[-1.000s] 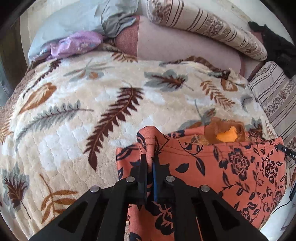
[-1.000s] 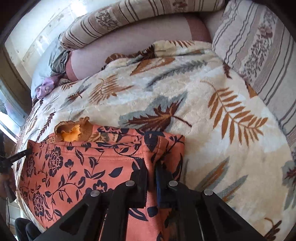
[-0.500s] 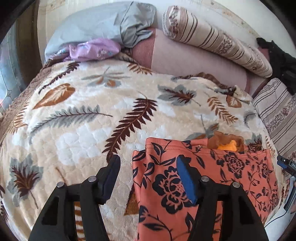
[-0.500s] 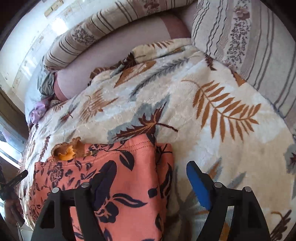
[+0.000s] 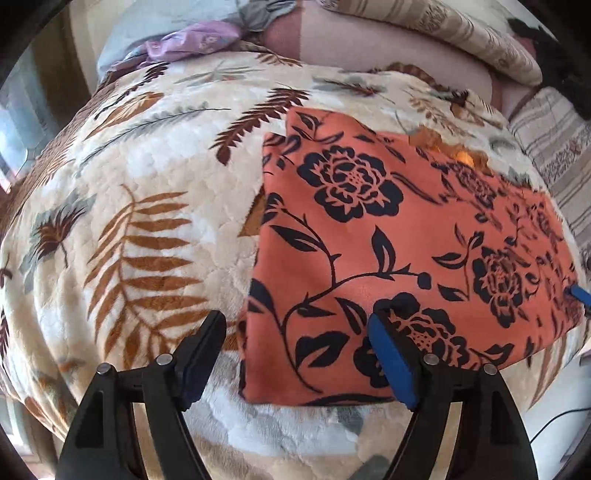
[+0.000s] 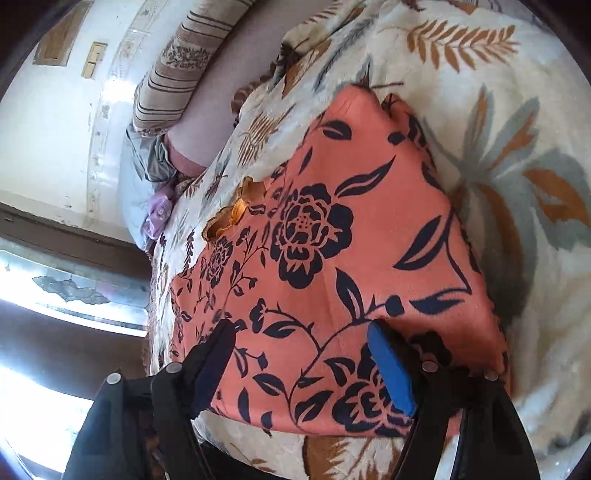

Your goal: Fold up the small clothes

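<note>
An orange garment with a dark floral print (image 5: 388,240) lies folded flat on the leaf-patterned blanket (image 5: 147,177); it also shows in the right wrist view (image 6: 332,266). A brown-orange ruffled bit (image 5: 443,146) pokes out at its far edge. My left gripper (image 5: 295,347) is open and empty, above the garment's near left edge. My right gripper (image 6: 299,354) is open and empty, above the garment's near edge. A blue tip of the right gripper (image 5: 580,293) shows at the right edge of the left wrist view.
Striped pillows (image 5: 443,33) and a pink bolster (image 5: 369,48) lie at the bed's head. A grey pillow (image 5: 166,18) and a purple cloth (image 5: 192,40) sit at the far left. A striped cushion (image 5: 554,147) is at the right. A window (image 6: 55,288) is beside the bed.
Both grippers let go of the garment's edge, opened wide and drew back. The garment now lies flat, folded over on the blanket.
</note>
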{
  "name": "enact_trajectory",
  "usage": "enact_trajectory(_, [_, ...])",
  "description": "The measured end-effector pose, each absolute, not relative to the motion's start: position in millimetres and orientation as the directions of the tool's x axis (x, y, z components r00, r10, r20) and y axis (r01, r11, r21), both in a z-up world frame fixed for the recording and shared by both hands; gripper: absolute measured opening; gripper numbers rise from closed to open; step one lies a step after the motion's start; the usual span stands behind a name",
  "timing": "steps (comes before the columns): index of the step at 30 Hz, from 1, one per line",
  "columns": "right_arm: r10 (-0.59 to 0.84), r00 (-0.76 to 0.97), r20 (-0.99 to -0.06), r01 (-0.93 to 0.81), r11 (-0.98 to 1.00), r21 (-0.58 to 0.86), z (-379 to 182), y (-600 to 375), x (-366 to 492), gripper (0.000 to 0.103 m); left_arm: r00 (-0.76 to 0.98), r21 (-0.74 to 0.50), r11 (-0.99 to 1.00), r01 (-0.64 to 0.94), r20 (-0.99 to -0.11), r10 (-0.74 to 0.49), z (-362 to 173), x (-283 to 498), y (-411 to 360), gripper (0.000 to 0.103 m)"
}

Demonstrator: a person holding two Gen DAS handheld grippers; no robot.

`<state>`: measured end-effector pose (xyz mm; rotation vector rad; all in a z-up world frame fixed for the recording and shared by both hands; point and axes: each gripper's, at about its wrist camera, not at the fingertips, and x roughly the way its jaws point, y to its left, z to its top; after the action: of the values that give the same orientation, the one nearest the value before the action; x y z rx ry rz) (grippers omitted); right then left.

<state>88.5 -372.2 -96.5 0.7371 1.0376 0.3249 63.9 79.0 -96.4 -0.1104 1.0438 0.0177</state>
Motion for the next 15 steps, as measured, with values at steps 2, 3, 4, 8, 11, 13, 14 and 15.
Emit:
enact_trajectory(2, [0.536,0.505,-0.677,0.033,0.771,0.635,-74.2,-362.0,74.9,0.081,0.562,-0.101,0.993,-0.064,-0.826,-0.047,-86.3,51.5,86.8,0.080])
enact_trajectory(3, [0.507,0.502,-0.701,0.031,0.799,0.600,-68.7,-358.3,69.3,0.081,0.542,-0.088,0.993,-0.074,-0.840,-0.033,-92.1,50.9,91.1,0.080])
enact_trajectory(4, [0.480,0.498,-0.722,0.046,0.817,0.574,-65.4,-356.5,63.3,0.081,0.487,-0.111,0.991,-0.081,-0.871,-0.058,-105.5,54.2,97.5,0.080])
enact_trajectory(8, [0.457,0.526,-0.718,0.111,0.800,0.590,-49.7,-365.8,30.4,0.081,0.456,-0.224,0.971,-0.080,-0.875,-0.164,-108.6,53.0,119.7,0.078])
enact_trajectory(11, [0.421,0.570,-0.705,0.107,0.813,0.572,-28.3,-368.6,-0.1,0.081,0.536,-0.272,0.961,-0.048,-0.819,-0.205,-82.3,43.7,129.1,0.078])
enact_trajectory(13, [0.410,0.597,-0.690,0.105,0.812,0.574,-16.2,-370.2,-20.5,0.081,0.556,-0.281,0.958,-0.055,-0.806,-0.204,-75.9,43.5,136.9,0.078])
enact_trajectory(14, [0.405,0.608,-0.683,0.103,0.813,0.573,-10.5,-370.9,-28.6,0.081,0.558,-0.302,0.951,-0.063,-0.801,-0.217,-75.4,44.7,142.1,0.078])
enact_trajectory(15, [0.400,0.620,-0.675,0.097,0.815,0.571,-3.8,-370.1,-35.7,0.081,0.556,-0.326,0.942,-0.074,-0.798,-0.233,-76.6,46.4,147.3,0.078])
